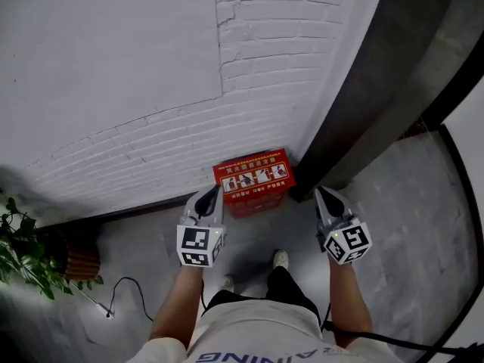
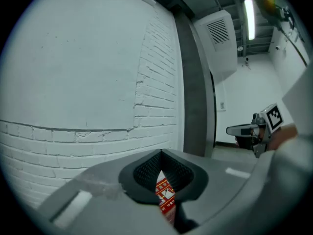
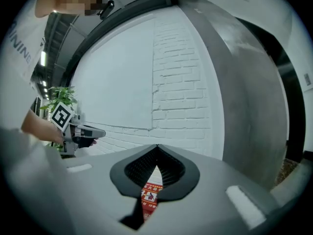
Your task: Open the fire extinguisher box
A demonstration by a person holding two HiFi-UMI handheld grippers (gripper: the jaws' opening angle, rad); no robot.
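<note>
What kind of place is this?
Probably an indoor hallway or lobby of a commercial building: a white-painted brick wall, a red fire extinguisher box standing on the grey floor against it, and a potted plant nearby.

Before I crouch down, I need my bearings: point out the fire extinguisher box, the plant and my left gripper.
fire extinguisher box [image 1: 254, 174]: head view, on its printed red top face.
plant [image 1: 21, 257]: head view, on its green leaves.
left gripper [image 1: 212, 194]: head view, at its closed tips.
</note>
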